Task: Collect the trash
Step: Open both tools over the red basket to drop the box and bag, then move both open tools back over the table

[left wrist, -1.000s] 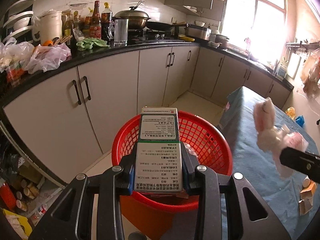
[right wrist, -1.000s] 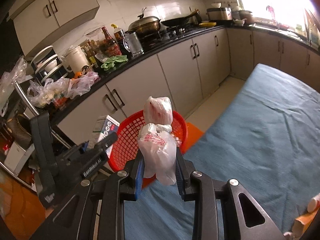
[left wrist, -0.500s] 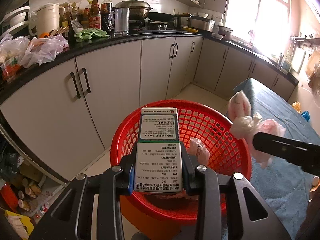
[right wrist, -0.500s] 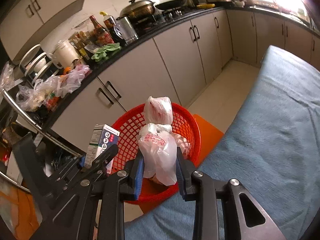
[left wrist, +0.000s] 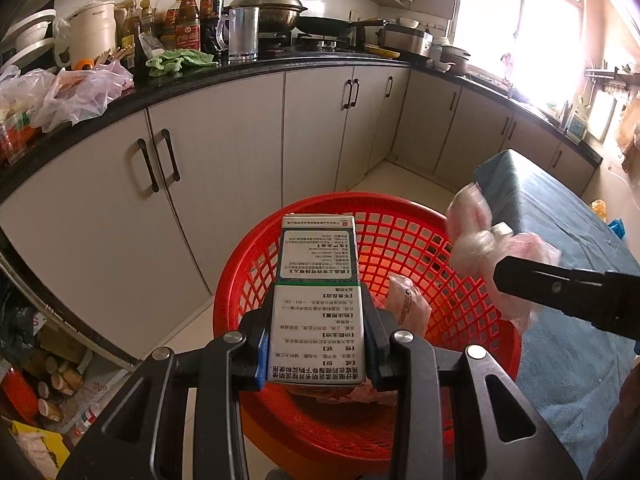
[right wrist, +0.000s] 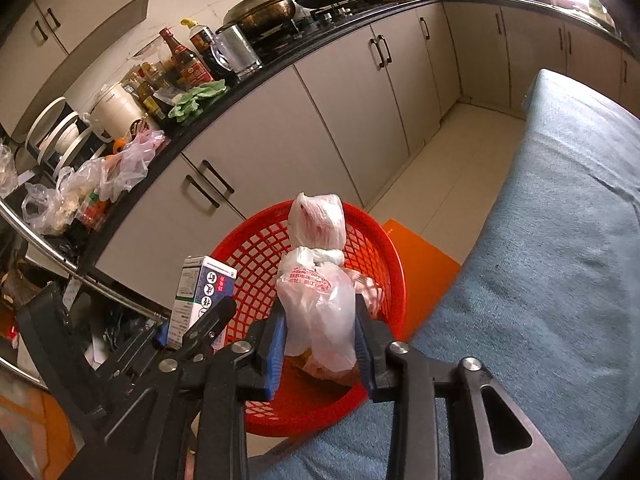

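My left gripper (left wrist: 318, 344) is shut on a white and green medicine box (left wrist: 318, 300) and holds it over the near rim of the red mesh basket (left wrist: 400, 240). The box also shows in the right wrist view (right wrist: 200, 300). My right gripper (right wrist: 320, 340) is shut on a knotted white plastic bag (right wrist: 318, 280) and holds it over the red basket (right wrist: 256, 256). The bag shows from the side in the left wrist view (left wrist: 480, 240). A crumpled pink bag (left wrist: 408, 304) lies inside the basket.
The basket stands on an orange stool (right wrist: 424, 272) between the grey kitchen cabinets (left wrist: 224, 168) and a table with a blue cloth (right wrist: 560, 260). The black counter (left wrist: 120, 100) holds bottles, pots and plastic bags. A cluttered low shelf (left wrist: 48, 380) is at the left.
Both grippers have moved closer over the basket, each still holding its load. The right gripper with the bag has come from over the table to above the basket.
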`<state>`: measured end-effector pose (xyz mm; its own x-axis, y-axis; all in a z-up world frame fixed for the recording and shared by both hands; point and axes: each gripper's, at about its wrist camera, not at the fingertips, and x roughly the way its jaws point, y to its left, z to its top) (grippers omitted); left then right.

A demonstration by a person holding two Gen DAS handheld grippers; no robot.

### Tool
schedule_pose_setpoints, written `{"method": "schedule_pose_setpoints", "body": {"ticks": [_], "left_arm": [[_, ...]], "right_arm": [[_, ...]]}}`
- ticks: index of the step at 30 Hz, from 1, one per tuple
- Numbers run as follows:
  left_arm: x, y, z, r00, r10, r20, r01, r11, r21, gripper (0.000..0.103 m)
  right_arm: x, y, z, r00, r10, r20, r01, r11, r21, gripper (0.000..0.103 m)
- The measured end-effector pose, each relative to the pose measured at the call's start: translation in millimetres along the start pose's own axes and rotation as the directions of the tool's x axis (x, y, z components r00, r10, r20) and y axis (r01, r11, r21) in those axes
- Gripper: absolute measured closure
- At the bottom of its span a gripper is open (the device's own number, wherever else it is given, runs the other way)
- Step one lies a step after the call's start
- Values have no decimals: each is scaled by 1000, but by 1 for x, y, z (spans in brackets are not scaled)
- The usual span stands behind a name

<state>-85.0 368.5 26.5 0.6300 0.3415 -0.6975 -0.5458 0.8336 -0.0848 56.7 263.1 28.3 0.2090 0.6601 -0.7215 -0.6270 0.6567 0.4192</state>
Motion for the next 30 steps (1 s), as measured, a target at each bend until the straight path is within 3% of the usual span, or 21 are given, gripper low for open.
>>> {"method": "schedule_pose_setpoints", "body": {"ticks": [5, 14, 30], "left_arm": [[-3, 1, 0, 1000, 1, 8, -1, 1000, -7, 53], [-23, -3, 1, 999, -7, 42, 7, 1000, -6, 42], [-57, -50, -13, 997, -56, 60, 51, 996, 75, 37]], "right_arm": [[-4, 1, 1, 1000, 9, 18, -9, 1000, -2, 60], [-39, -3, -2, 996, 12, 87, -14, 1000, 21, 60], [-112, -33, -44, 989, -30, 147, 18, 996, 84, 54]]}}
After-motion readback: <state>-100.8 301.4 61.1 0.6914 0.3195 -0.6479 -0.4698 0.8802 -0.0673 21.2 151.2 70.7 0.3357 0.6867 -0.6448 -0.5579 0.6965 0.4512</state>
